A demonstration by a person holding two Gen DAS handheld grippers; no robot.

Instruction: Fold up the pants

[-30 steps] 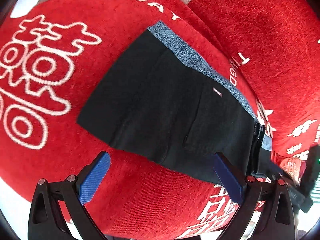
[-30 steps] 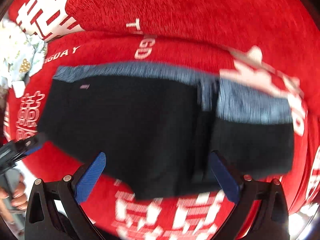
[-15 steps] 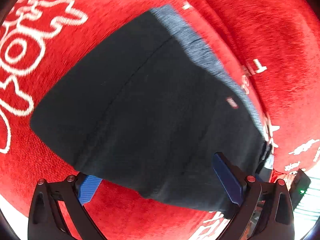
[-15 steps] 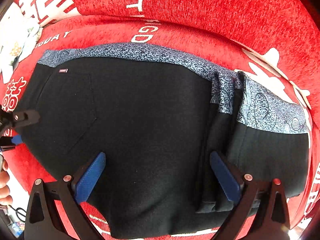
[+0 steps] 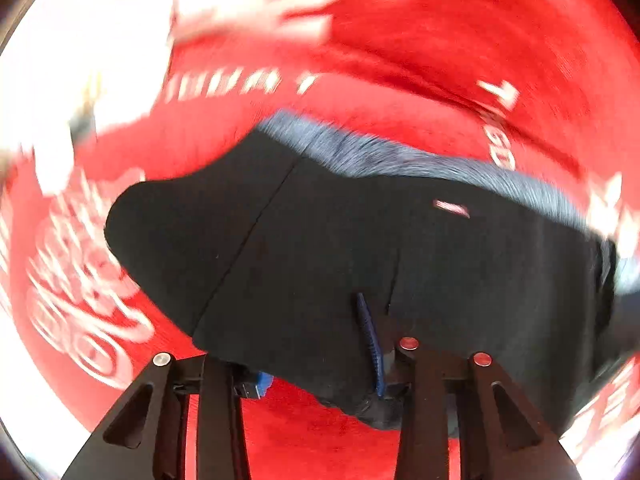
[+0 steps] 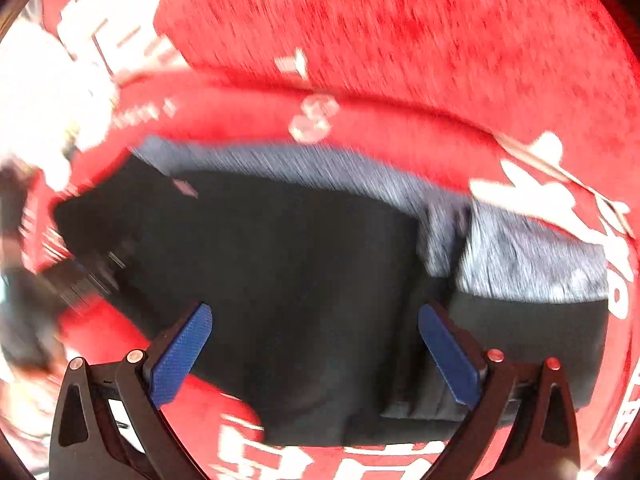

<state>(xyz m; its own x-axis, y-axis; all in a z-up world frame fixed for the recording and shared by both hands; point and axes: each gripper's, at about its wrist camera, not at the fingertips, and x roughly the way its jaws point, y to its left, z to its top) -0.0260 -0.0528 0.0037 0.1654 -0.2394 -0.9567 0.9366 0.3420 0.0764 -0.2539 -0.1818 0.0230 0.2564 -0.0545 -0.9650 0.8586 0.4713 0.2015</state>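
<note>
Item: black soft-cloth pants (image 5: 400,264) with blue-grey patterned waistband (image 6: 320,164), lying flat on red plush cover with white lettering (image 5: 460,32), hem at its near edge. Limp, light; best pinched at hem. Left gripper (image 5: 320,364) has just closed on near hem; right gripper (image 6: 316,356) wide open, empty.

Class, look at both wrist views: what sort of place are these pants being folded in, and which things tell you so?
Probably a home, on a bed or sofa. The black pants lie on a red plush cover printed with white characters, and a raised cushion-like fold runs behind them.
</note>
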